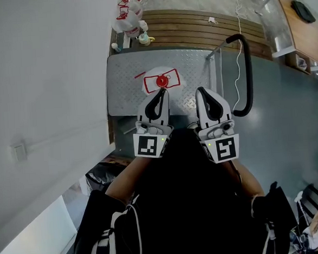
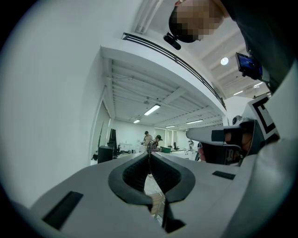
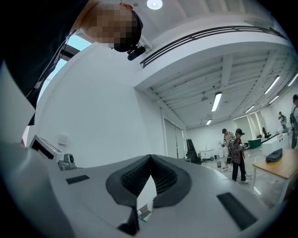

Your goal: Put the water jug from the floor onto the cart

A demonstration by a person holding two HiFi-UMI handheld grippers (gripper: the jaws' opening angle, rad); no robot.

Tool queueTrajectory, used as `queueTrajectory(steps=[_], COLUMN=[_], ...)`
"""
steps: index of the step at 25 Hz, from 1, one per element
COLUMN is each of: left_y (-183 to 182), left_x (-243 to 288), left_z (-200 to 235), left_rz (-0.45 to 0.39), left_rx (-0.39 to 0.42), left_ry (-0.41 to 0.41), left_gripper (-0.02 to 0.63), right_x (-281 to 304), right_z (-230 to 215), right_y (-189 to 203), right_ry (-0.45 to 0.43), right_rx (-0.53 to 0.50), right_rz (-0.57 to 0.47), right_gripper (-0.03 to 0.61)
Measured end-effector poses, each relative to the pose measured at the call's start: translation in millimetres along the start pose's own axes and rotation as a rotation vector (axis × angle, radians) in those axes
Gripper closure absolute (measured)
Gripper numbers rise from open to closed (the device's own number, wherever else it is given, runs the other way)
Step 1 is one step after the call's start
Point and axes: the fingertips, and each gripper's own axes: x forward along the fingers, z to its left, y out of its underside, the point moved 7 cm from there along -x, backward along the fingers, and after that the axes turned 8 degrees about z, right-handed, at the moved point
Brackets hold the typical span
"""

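2 grippers, the left gripper (image 1: pixel 161 92) and the right gripper (image 1: pixel 202 92); 1 cart (image 1: pixel 122 77); 1 water jug (image 1: pixel 162 81) at centre; roughly 3 more jugs (image 1: pixel 128 21) upper left, exact count unclear; 2 people (image 3: pixel 235 155) standing right of centre in the right gripper view.

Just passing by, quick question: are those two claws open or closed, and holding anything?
Left gripper: closed, holding nothing.
Right gripper: closed, holding nothing.

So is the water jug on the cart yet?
Done, it seems: a water jug with a red cap stands on the cart. In hand: nothing. The left gripper and right gripper are both shut and empty. Left: perhaps the other jugs sitting beyond the cart.
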Motion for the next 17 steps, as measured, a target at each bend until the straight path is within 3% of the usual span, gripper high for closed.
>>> queueTrajectory(steps=[5,17], left_y=[-0.6,4.4], left_x=[6.3,-8.8], left_z=[-1.6,5.7], left_rz=[0.012,0.015], left_rx=[-0.039,-0.041], left_ry=[-0.014,-0.081], left_gripper=[0.591,0.592], right_x=[-2.7,-8.5], right_z=[-8.0,-1.0], right_y=[-1.6,2.5], right_ry=[0.002,0.003], right_rx=[0.009,0.019], right_rz=[0.011,0.019], right_gripper=[0.565,0.565])
